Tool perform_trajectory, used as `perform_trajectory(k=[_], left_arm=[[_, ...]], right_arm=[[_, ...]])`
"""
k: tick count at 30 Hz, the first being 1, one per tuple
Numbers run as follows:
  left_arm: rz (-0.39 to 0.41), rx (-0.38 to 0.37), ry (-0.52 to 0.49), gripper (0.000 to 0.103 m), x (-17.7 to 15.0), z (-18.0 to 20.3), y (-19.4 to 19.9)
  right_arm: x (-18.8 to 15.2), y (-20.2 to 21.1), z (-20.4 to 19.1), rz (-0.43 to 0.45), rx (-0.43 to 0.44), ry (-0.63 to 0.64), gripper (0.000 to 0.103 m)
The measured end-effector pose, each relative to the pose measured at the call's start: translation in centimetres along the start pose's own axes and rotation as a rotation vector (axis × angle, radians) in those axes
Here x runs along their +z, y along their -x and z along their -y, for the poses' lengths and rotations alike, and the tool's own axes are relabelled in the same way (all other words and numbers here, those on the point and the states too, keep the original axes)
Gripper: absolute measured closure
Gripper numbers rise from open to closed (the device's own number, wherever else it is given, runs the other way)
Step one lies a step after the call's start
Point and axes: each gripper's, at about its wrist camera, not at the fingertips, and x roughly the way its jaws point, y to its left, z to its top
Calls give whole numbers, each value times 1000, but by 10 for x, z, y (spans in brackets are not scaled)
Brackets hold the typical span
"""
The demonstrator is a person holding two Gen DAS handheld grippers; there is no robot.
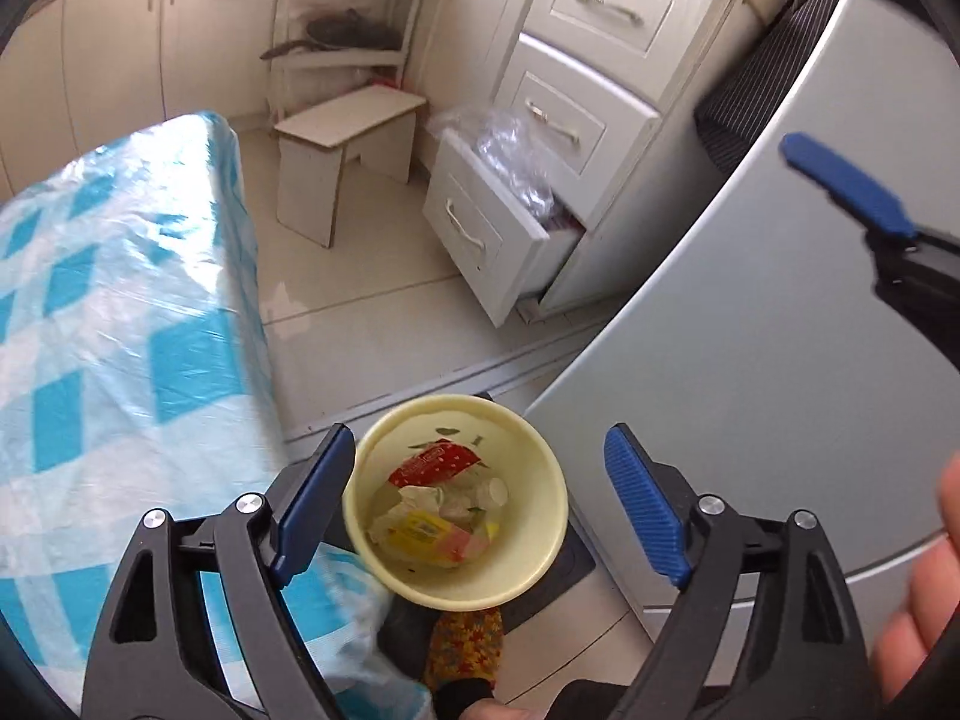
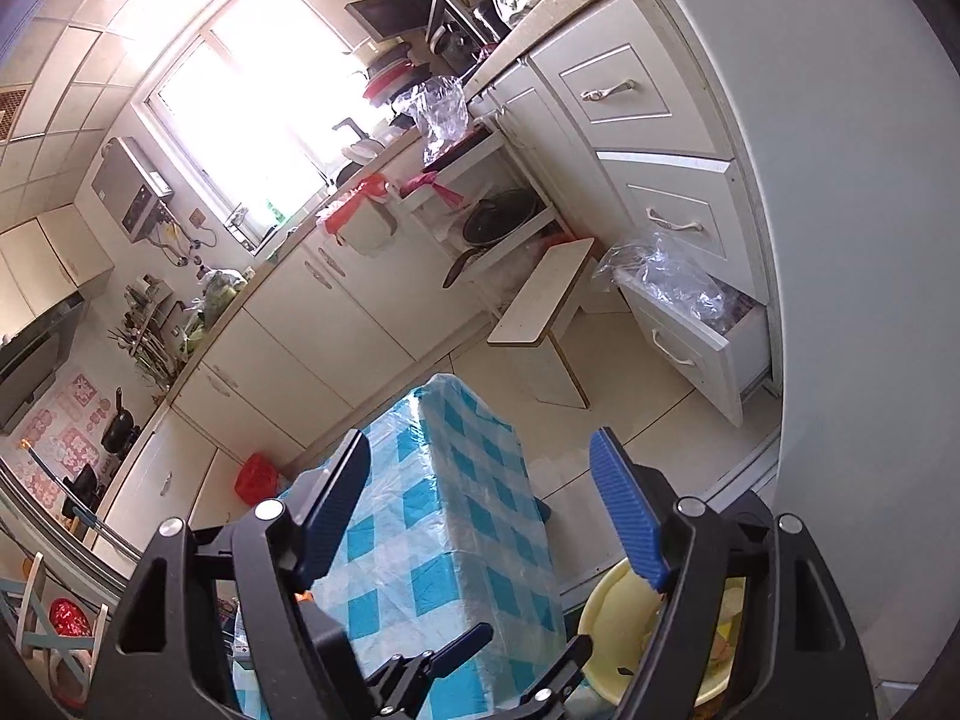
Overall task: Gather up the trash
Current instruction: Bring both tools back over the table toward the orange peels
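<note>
A pale yellow bin point(image 1: 543, 462) stands on the floor below, holding several wrappers, among them a red one point(image 1: 435, 461) and a yellow one point(image 1: 423, 531). My left gripper point(image 1: 480, 498) is open and empty, held above the bin with its jaws spread to either side of it. My right gripper point(image 2: 486, 510) is open and empty, higher up over the table; one of its blue fingertips point(image 1: 840, 180) shows at the right of the left wrist view. The bin's rim point(image 2: 606, 612) shows at the bottom of the right wrist view.
A table with a blue-and-white checked cloth under plastic point(image 1: 108, 324) stands left of the bin. A grey fridge point(image 1: 780, 324) stands to its right. Beyond are a small stool point(image 1: 348, 138) and white drawers, the lowest one point(image 1: 480, 228) open with plastic bags.
</note>
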Motion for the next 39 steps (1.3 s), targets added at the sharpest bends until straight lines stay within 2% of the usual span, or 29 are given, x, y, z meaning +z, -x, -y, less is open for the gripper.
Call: perform_trajectory(k=[3, 9, 15, 18, 19, 22, 27, 39], left_arm=[[48, 36, -10, 18, -2, -25, 34], [158, 179, 54, 15, -8, -109, 109], [317, 396, 124, 12, -17, -193, 181], [391, 527, 223, 10, -44, -242, 204], [389, 561, 269, 10, -52, -259, 210], [376, 555, 371, 10, -59, -292, 222], [417, 671, 361, 8, -61, -302, 236], [387, 679, 403, 8, -75, -317, 244]], right_arm=[[-3, -5, -12, 1, 8, 8, 28], [-18, -22, -54, -28, 24, 104, 27], [-46, -42, -105, -60, 38, 259, 24], [-59, -57, -121, -93, 55, 292, 23], [-64, -62, -125, -104, 56, 300, 23], [-77, -78, -140, -142, 60, 322, 23], [-100, -96, -166, -192, 85, 385, 23], [-141, -121, -211, -284, 155, 498, 23]])
